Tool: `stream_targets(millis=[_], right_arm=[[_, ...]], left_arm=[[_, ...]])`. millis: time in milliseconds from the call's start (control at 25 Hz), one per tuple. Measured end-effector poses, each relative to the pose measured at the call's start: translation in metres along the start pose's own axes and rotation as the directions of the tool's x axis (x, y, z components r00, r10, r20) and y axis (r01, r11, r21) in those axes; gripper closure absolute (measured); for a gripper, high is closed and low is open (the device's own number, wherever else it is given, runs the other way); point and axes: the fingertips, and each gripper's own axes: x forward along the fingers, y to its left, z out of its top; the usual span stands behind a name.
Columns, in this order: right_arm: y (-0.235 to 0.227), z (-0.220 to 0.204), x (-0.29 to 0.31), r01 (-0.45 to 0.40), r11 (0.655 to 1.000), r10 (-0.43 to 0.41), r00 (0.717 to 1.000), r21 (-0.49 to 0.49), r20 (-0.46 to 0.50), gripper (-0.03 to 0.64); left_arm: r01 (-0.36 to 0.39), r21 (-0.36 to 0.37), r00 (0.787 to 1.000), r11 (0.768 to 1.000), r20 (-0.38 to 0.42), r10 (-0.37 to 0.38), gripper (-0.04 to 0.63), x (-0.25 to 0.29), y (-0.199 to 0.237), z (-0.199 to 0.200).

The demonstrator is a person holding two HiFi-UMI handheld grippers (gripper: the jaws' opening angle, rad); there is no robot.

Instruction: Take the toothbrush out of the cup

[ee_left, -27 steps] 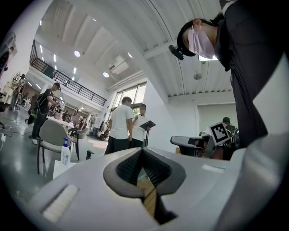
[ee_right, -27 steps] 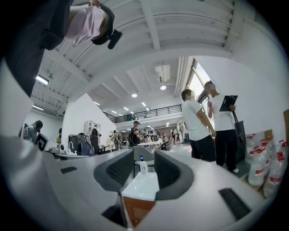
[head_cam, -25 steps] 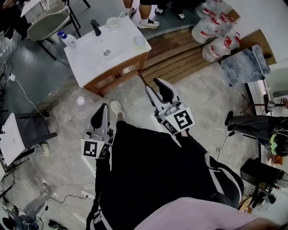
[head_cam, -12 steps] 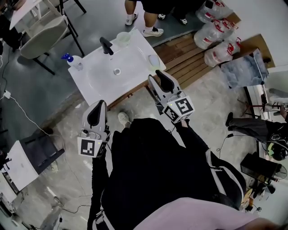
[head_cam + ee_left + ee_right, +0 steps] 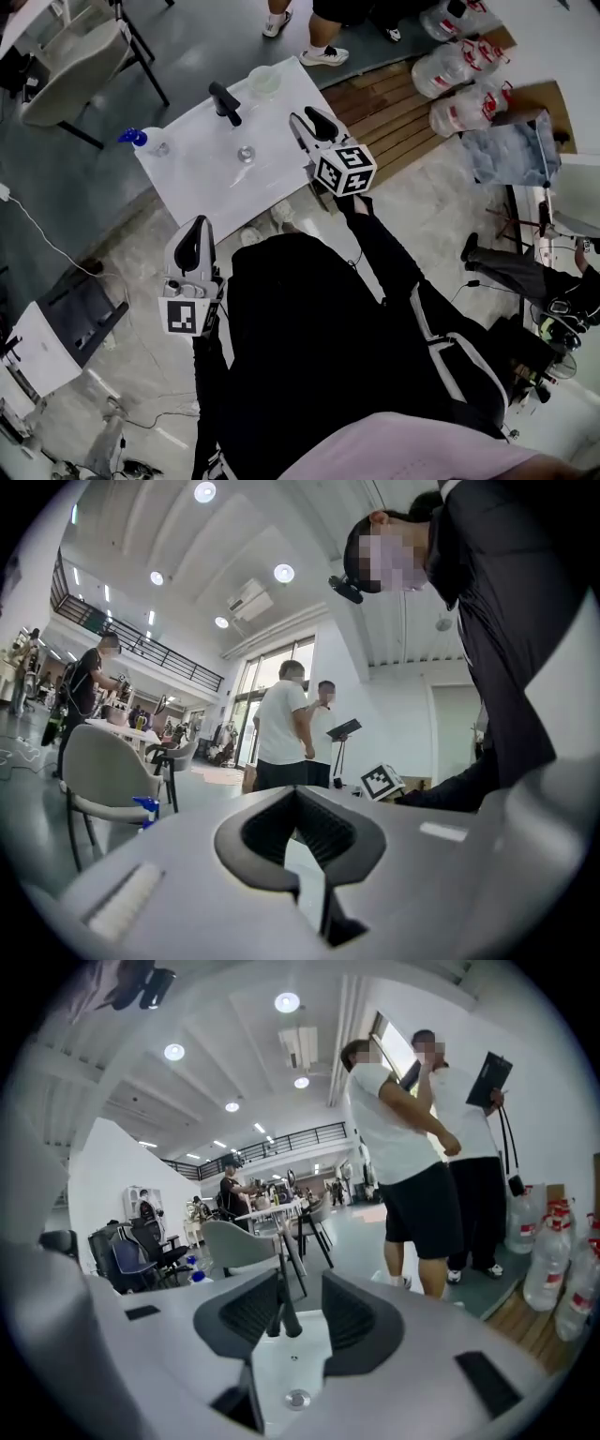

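Note:
A translucent pale green cup (image 5: 264,82) stands at the far rim of the white sink (image 5: 202,173), right of the black faucet (image 5: 223,101). I cannot make out the toothbrush in it. My right gripper (image 5: 307,120) hovers open over the sink's right part, short of the cup. In the right gripper view the open right gripper (image 5: 300,1283) frames the faucet (image 5: 281,1312) above the basin drain (image 5: 297,1398), and the cup does not show. My left gripper (image 5: 194,232) hangs shut in front of the sink's near edge, holding nothing. Its left gripper (image 5: 295,794) view shows only the room.
A blue-capped spray bottle (image 5: 141,141) stands on the sink's left corner. Two people stand just behind the sink, their shoes (image 5: 326,54) near its far edge. Water jugs (image 5: 459,66) and a wooden platform (image 5: 394,103) lie to the right, a chair (image 5: 66,56) to the left.
I have come closer to the sink. My right gripper has moved forward from the floor area to over the basin. My left gripper stays low and shut.

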Motion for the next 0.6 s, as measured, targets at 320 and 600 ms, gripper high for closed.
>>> stream_targets(millis=[320,600], right_arm=[[-0.07,-0.048,0.137,0.02,1.0,-0.017,0.989,0.017,-0.147,0.466],[-0.116,-0.079,0.185,0.075,0.992,-0.05,0.974,0.104,-0.222,0.465]], left_arm=[[-0.181,-0.009,0.983,0.983,-0.035,0.18,0.592,0.036,0.041,-0.01],[-0.248,-0.022,0.968,0.969,-0.058,0.246,0.592,0.079,0.046,-0.011]])
